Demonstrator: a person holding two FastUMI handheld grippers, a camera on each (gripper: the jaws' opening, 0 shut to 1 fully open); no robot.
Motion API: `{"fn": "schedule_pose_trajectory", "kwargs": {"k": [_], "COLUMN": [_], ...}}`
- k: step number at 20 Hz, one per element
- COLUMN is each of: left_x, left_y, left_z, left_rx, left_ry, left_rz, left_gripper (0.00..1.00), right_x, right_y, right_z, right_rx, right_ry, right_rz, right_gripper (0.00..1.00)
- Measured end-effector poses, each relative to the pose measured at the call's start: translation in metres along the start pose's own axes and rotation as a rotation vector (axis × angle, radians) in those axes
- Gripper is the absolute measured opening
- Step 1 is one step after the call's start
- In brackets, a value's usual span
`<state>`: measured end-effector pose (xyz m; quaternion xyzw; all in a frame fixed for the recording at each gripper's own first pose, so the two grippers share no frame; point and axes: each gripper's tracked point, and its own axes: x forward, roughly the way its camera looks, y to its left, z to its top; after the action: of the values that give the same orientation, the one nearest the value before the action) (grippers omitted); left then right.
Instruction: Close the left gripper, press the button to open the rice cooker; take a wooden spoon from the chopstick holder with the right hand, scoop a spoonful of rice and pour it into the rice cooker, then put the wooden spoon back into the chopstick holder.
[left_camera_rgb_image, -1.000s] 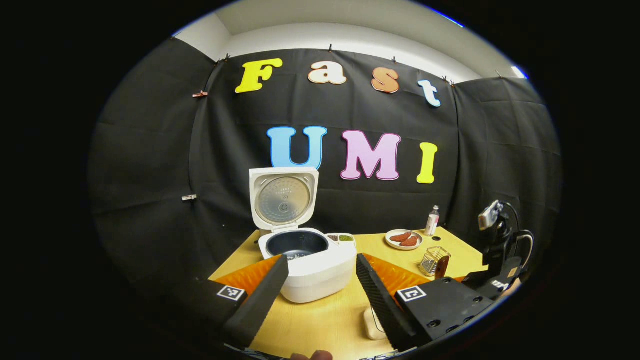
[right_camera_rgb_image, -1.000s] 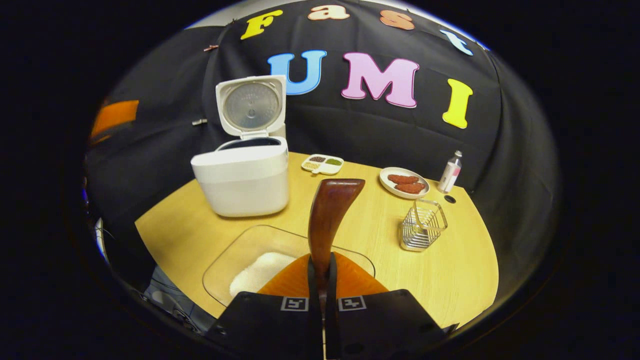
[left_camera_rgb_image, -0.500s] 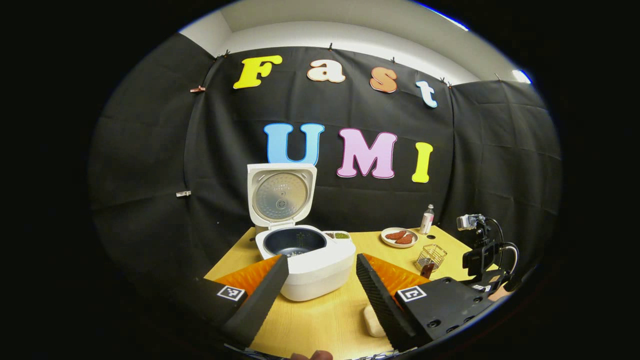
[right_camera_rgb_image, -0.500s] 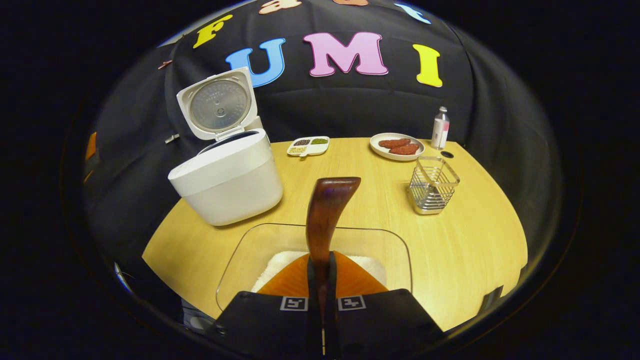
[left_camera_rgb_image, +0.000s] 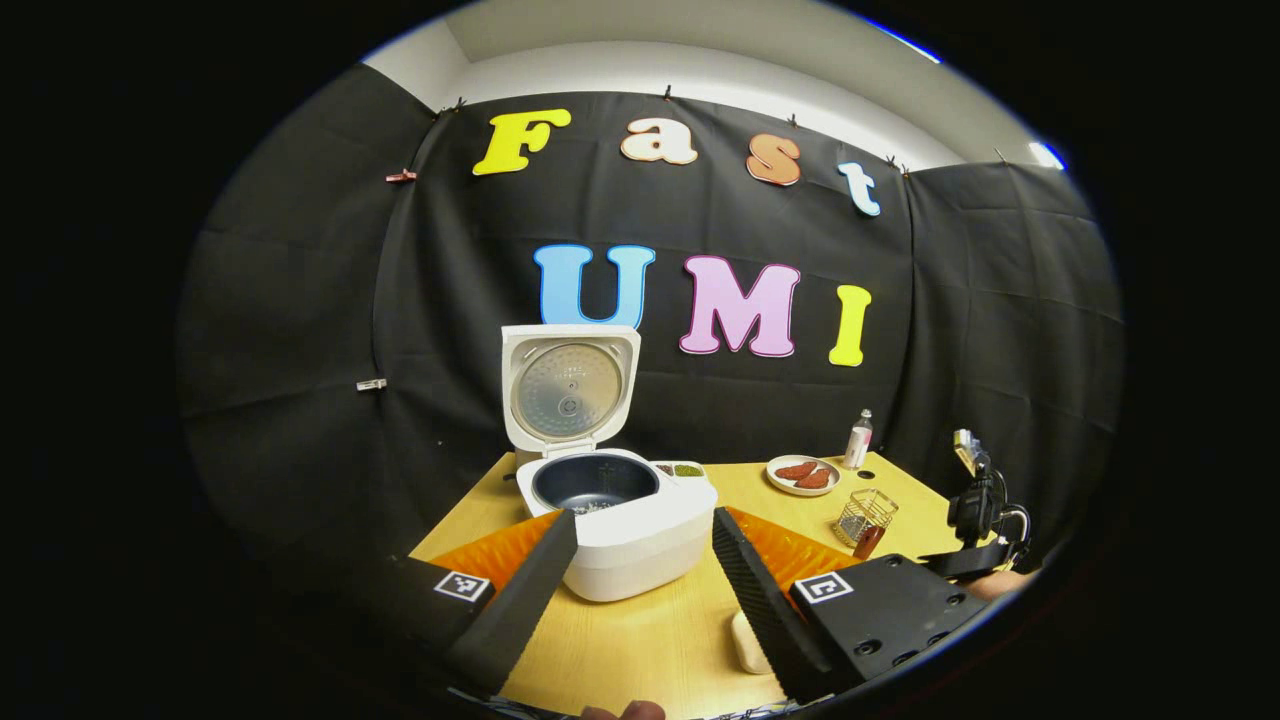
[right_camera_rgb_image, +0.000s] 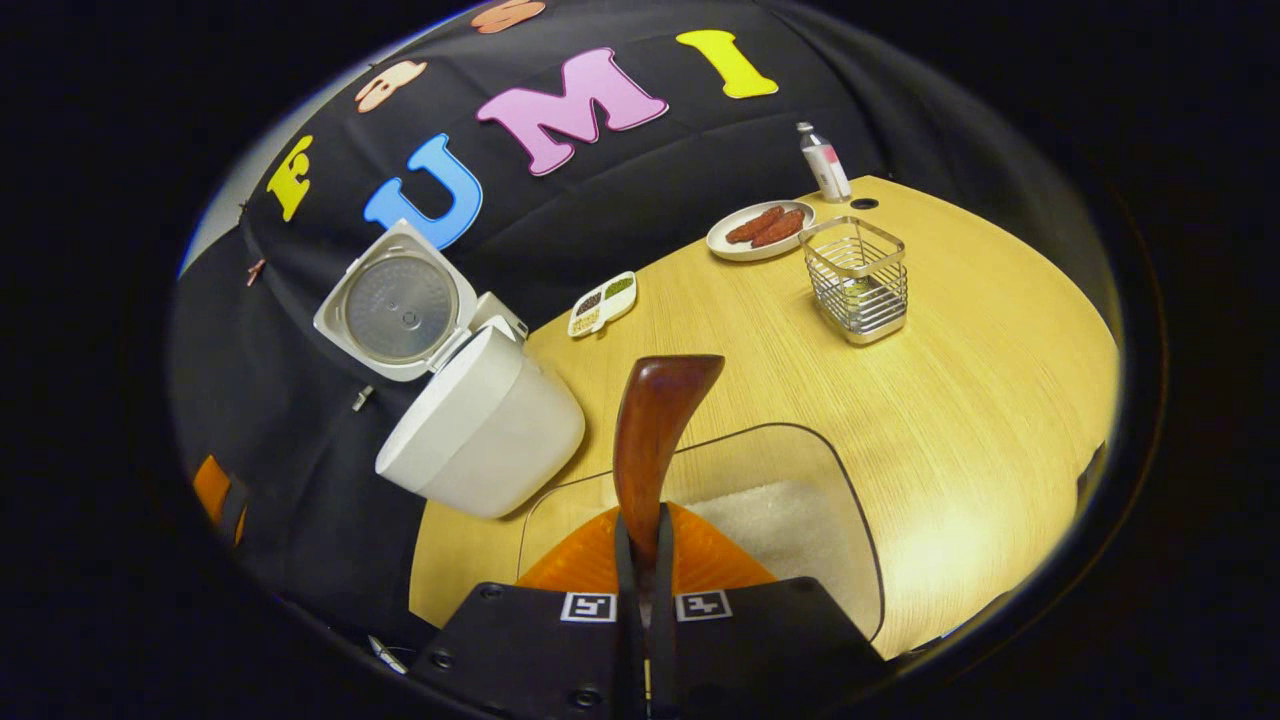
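Note:
The white rice cooker (left_camera_rgb_image: 628, 525) stands open, lid (left_camera_rgb_image: 568, 388) upright, with a little rice in its dark pot. My left gripper (left_camera_rgb_image: 640, 590) is open, its fingers on either side of the cooker and short of it. My right gripper (right_camera_rgb_image: 645, 535) is shut on the handle of the wooden spoon (right_camera_rgb_image: 650, 440), whose bowl points away over the glass dish of rice (right_camera_rgb_image: 800, 520). In the right gripper view the cooker (right_camera_rgb_image: 490, 425) lies to the left and the wire chopstick holder (right_camera_rgb_image: 857, 277) stands empty farther right. In the left gripper view the right gripper (left_camera_rgb_image: 978, 520) hangs at the far right.
A plate of sausages (right_camera_rgb_image: 758, 228), a small bottle (right_camera_rgb_image: 825, 160) and a divided dish of grains (right_camera_rgb_image: 602, 302) stand at the back of the wooden table (right_camera_rgb_image: 980, 340). The chopstick holder (left_camera_rgb_image: 866, 512) also stands right of the cooker.
My right gripper has rolled and shifted right over the rice dish, still holding the spoon; its view now tilts. It sits lower in the left gripper view. The left gripper has barely moved.

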<state>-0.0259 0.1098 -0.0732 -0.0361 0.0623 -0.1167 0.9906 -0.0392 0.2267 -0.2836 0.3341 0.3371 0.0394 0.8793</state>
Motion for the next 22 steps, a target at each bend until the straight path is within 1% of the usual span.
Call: {"fn": "schedule_pose_trajectory", "kwargs": {"k": [1,6,10,12,14,19,22], "left_x": [0.001,0.005,0.005,0.005,0.004,0.002,0.000], "left_y": [0.000,-0.002,-0.003,-0.002,-0.001,0.006,0.011], "left_z": [0.001,0.002,0.002,0.001,0.000,-0.003,-0.005], "left_rx": [0.003,0.006,0.006,0.004,0.001,-0.009,-0.011], "left_ry": [-0.001,-0.002,-0.001,0.000,0.001,0.006,0.005], "left_rz": [-0.002,-0.003,-0.007,-0.006,-0.004,0.005,0.011], "left_gripper": [0.94,0.94,0.95,0.95,0.94,0.95,0.95], "right_x": [-0.003,-0.018,-0.037,-0.042,-0.048,-0.049,-0.042], "right_y": [0.001,0.000,0.021,0.035,0.055,0.131,0.175], "right_z": [0.008,0.037,0.066,0.077,0.093,0.137,0.168], "right_rx": [0.025,0.097,0.113,0.123,0.124,0.167,0.144], "right_ry": [-0.019,-0.060,-0.100,-0.097,-0.103,-0.124,-0.143], "right_rz": [0.018,0.053,0.105,0.119,0.137,0.239,0.283], "right_gripper": [0.07,0.07,0.07,0.07,0.07,0.07,0.07]}}
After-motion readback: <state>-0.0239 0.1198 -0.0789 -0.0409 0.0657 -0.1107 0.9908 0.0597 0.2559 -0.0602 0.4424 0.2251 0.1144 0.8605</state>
